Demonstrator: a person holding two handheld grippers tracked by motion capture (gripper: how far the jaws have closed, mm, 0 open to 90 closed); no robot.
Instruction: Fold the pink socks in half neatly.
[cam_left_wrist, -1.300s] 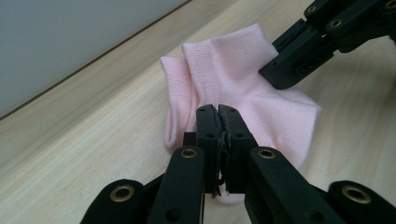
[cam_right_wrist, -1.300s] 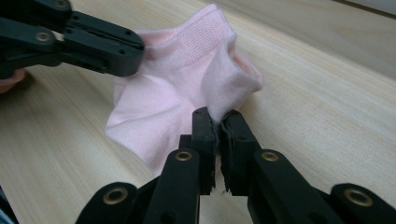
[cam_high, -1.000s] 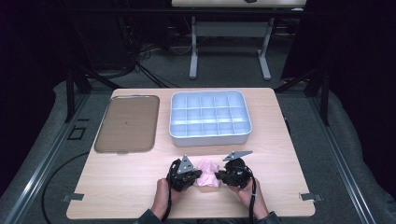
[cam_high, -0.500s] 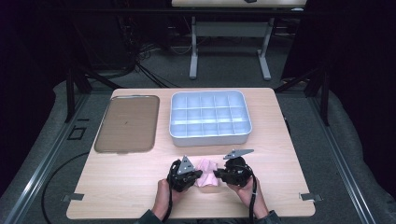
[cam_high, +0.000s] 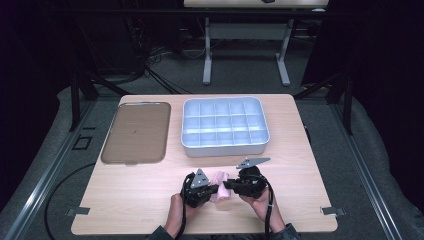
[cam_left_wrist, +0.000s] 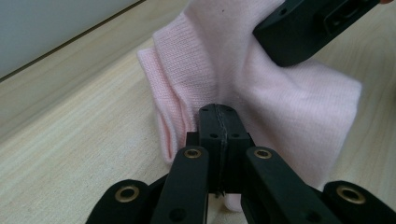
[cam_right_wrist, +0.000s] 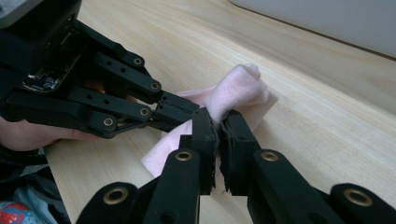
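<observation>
**A:** Going left to right from the high view: the lidded brown tray (cam_high: 135, 131) sits at ten o'clock from my hands, the white divided bin (cam_high: 224, 126) at twelve, and the pink sock (cam_high: 220, 186) lies on the table (cam_high: 300, 200) near the front edge, right between my two tools.

**B:** What are the claws doing?

**A:** My left gripper (cam_left_wrist: 219, 121) is clamped tight on the sock's near side, pads together with a pinch of knit between them. My right gripper (cam_right_wrist: 218, 128) is also closed on the sock, biting a bunched fold at the other side. In the left gripper view the cuff (cam_left_wrist: 170, 88) points to about eleven o'clock.

**B:** So how do you handle the step well?

**A:** I judge I'm folding or rolling it. I'd keep both pinches firm and move the hands together, so the knit doesn't stretch or slip out of one claw. Thin fabric escapes easily.

**B:** Room to move?

**A:** Open wood to three o'clock and nine o'clock, and a free strip toward the bin. The table's front edge is close at six, so I'd work forward, not back, and lift over the bin's rim if it goes in a compartment.
</observation>
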